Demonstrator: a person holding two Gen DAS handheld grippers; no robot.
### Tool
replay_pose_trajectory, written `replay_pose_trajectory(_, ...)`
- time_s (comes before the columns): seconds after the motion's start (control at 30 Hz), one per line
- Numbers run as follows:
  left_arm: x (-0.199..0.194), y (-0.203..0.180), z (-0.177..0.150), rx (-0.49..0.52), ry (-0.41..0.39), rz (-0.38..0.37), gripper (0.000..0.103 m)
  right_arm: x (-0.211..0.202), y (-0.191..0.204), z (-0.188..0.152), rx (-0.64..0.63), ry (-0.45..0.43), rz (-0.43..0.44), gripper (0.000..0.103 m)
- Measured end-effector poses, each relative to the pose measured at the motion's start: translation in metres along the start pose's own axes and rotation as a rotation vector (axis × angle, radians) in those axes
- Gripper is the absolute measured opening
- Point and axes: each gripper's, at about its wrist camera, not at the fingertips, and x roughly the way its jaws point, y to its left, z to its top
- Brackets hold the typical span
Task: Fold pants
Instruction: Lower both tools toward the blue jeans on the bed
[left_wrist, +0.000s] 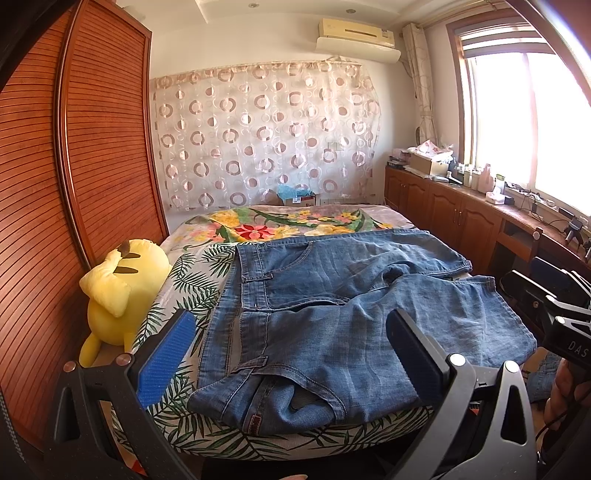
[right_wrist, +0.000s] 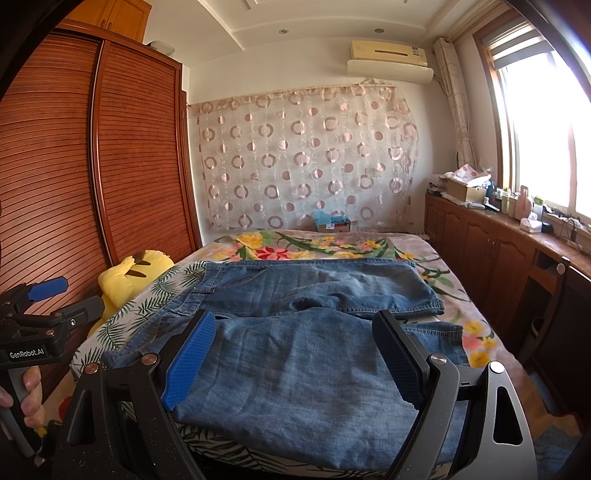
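Note:
Blue denim pants (left_wrist: 332, 314) lie spread flat on the bed (left_wrist: 177, 288), waistband to the left, both short legs running to the right. My left gripper (left_wrist: 291, 328) hovers open above the waist end near the bed's front edge, nothing between its blue pads. The same pants (right_wrist: 303, 350) fill the right wrist view, where my right gripper (right_wrist: 295, 339) hangs open over the near leg. The left gripper (right_wrist: 48, 295) also shows at the far left of that view, held by a hand (right_wrist: 29, 398). The right gripper's body (left_wrist: 554, 310) shows at the right of the left wrist view.
A yellow plush toy (left_wrist: 122, 291) sits at the bed's left edge against the wooden wardrobe (left_wrist: 55, 184). A floral blanket (left_wrist: 280, 225) covers the far half of the bed. Wooden cabinets (left_wrist: 461, 214) with clutter run along the window wall on the right.

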Motion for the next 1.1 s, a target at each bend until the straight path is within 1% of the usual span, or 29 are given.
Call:
replay_pose_trajectory(0.13, 0.002, 0.0, 0.0, 0.001, 0.007, -0.001, 0.103, 0.002, -0.001, -0.002, 0.003, 0.008, 0.0, 0.088)
replay_pose_trajectory(0.23, 0.012, -0.001, -0.003, 0.005, 0.031, 0.001, 0.103, 0.004, -0.001, -0.004, 0.011, 0.02, 0.005, 0.088)
replay_pose_trajectory(0.3, 0.013, -0.001, 0.002, 0.002, 0.049, -0.004, 0.103, 0.006, -0.004, -0.004, 0.018, 0.027, 0.009, 0.088)
replay_pose_trajectory(0.6, 0.042, -0.002, -0.016, 0.003, 0.102, -0.02, 0.103, 0.012, -0.013, -0.009, 0.03, 0.065, 0.0, 0.088)
replay_pose_trajectory(0.83, 0.044, -0.004, -0.026, 0.014, 0.126, -0.02, 0.103, 0.01, -0.027, -0.012, 0.044, 0.092, -0.029, 0.088)
replay_pose_trajectory(1.1, 0.054, 0.004, -0.036, 0.004, 0.149, -0.037, 0.103, 0.013, -0.026, -0.017, 0.014, 0.139, -0.053, 0.088)
